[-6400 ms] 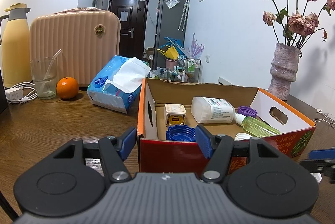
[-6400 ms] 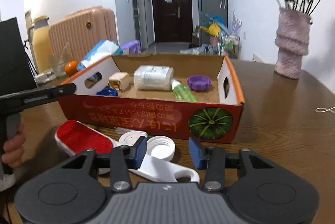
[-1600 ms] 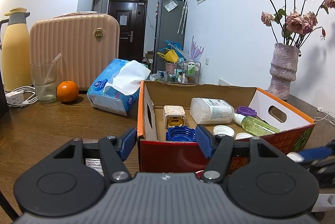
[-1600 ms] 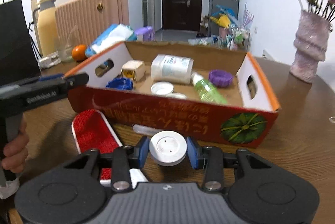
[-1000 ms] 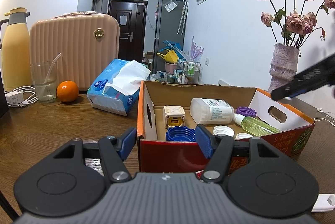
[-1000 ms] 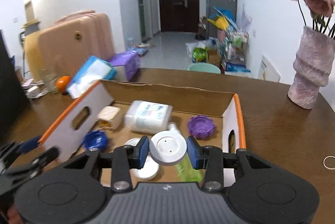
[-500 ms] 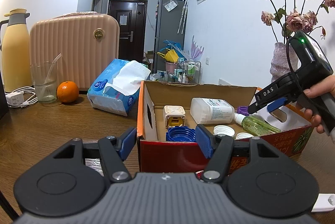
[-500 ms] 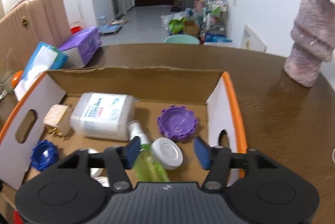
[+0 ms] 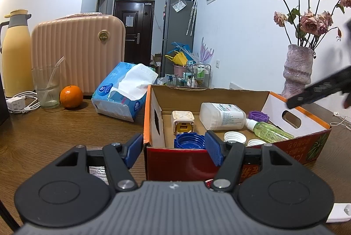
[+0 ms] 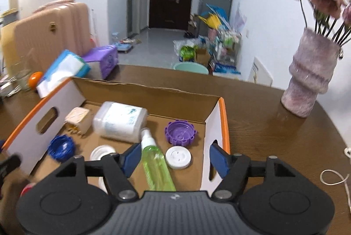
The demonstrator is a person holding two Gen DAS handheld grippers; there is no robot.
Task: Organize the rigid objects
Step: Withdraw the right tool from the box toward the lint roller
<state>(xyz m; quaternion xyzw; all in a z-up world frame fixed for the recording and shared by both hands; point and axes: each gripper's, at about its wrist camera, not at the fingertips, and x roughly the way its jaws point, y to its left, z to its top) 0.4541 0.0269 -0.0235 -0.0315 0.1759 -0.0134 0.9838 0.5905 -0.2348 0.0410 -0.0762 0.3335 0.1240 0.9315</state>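
We note the right gripper (image 10: 174,158) hovering over the cardboard box (image 10: 223,123), jaws spread wide, nothing between them. The white round lid (image 10: 178,157) lies flat on the box floor, just beside the green spray bottle (image 10: 156,167) and near the purple cap (image 10: 180,132). We see the left gripper (image 9: 174,148) low at the box's near wall (image 9: 188,160), jaws equally wide, holding nothing. Also in the box: blue cap (image 9: 189,141), white jar (image 9: 222,116), cream cube (image 9: 182,123).
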